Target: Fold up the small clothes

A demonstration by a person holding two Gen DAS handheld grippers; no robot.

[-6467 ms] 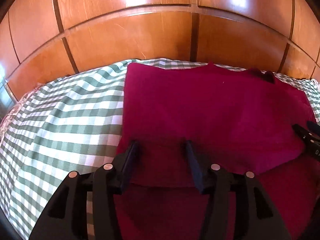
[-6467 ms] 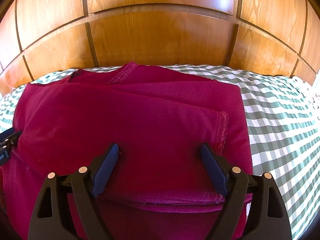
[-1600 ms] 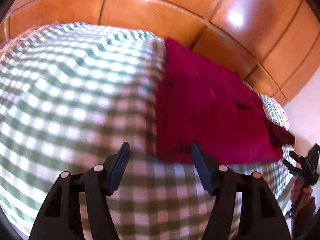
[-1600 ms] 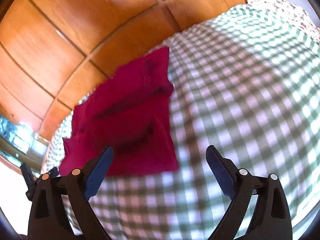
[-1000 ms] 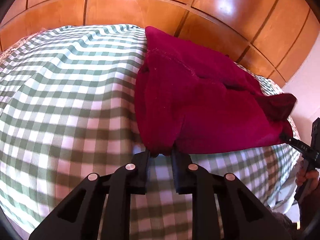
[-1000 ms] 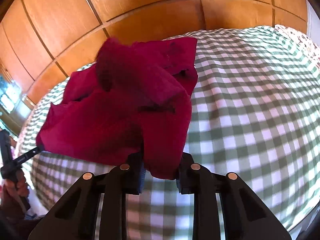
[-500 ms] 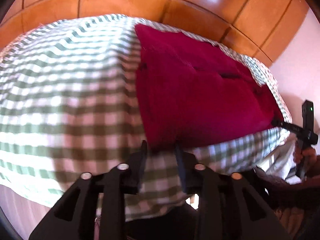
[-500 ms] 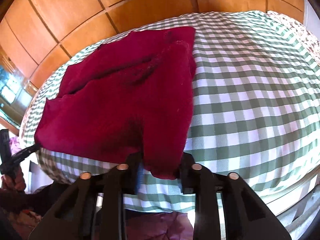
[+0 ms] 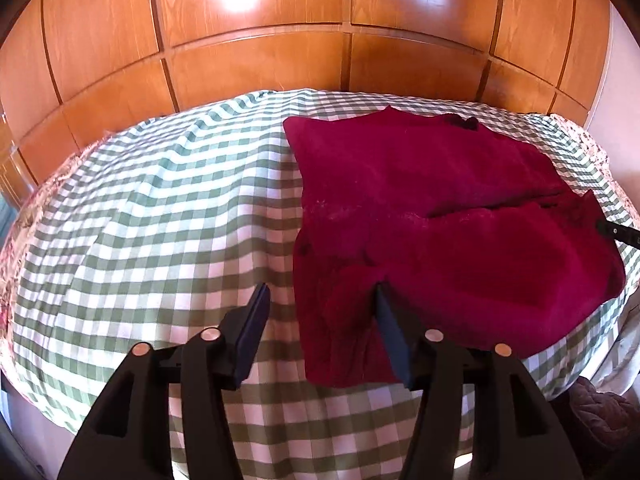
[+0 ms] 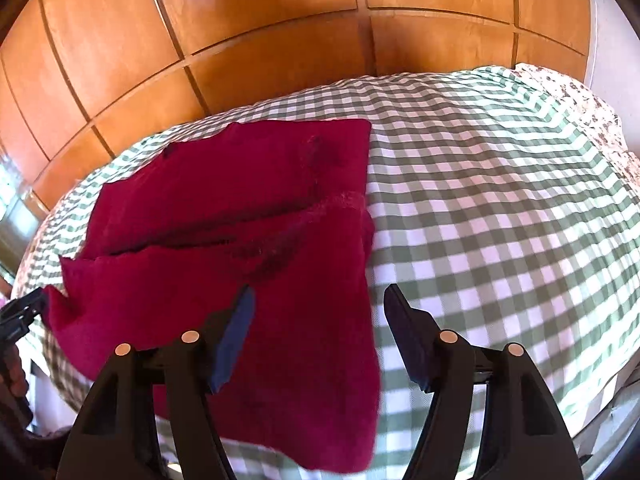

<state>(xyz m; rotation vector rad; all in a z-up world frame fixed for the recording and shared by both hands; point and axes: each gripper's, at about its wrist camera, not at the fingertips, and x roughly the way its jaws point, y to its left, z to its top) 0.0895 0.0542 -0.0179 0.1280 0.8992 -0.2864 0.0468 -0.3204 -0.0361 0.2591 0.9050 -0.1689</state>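
A dark red folded garment [image 9: 440, 208] lies on the green and white checked bedcover [image 9: 168, 216]. My left gripper [image 9: 322, 300] hangs over the garment's near left corner; its jaws are opening and the cloth lies loose between them, no longer pinched. In the right wrist view the same garment [image 10: 240, 216] spreads to the left, its near right corner drooping over the bed's front edge. My right gripper [image 10: 318, 302] is above that corner, jaws opening, with the cloth's edge between the fingers but not clamped. The right gripper's tip shows at the left wrist view's right edge.
A wooden panelled wall [image 9: 320, 20] runs behind the bed. The checked cover [image 10: 500, 208] stretches wide to the right of the garment and to its left in the left wrist view. A floral sheet edge [image 10: 580, 96] shows at the bed's far corner.
Both grippers held the garment's near corners pinched half a second and a second ago; now both have spread and let the cloth go. The garment has settled flatter on the bed.
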